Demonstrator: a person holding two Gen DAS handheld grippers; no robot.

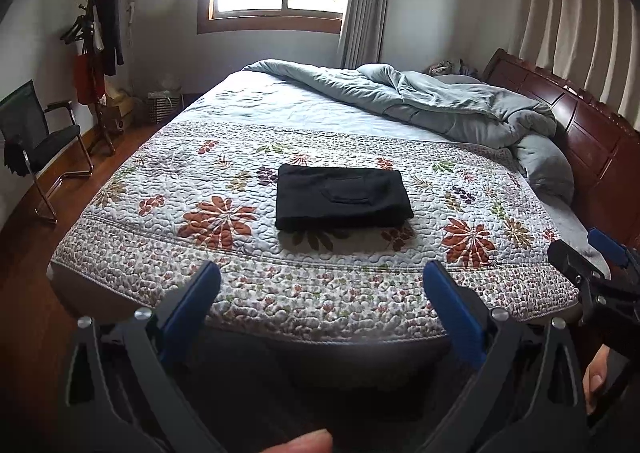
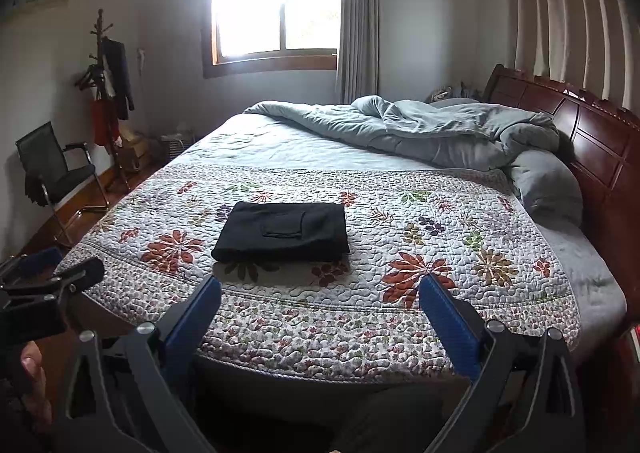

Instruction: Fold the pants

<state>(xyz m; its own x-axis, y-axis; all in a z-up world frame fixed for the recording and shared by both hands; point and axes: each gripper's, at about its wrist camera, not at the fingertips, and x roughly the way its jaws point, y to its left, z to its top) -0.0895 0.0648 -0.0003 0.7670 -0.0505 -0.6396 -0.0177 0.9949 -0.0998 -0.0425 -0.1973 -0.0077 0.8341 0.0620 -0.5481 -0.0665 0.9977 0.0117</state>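
The black pants (image 1: 343,197) lie as a compact folded rectangle in the middle of the floral quilt (image 1: 224,253) on the bed, so the folding seems finished. The left gripper (image 1: 320,285) and the right gripper (image 2: 320,299) hang at the bed's near edge, well apart from the pants, fingers spread and empty, probably because nothing more needs holding.
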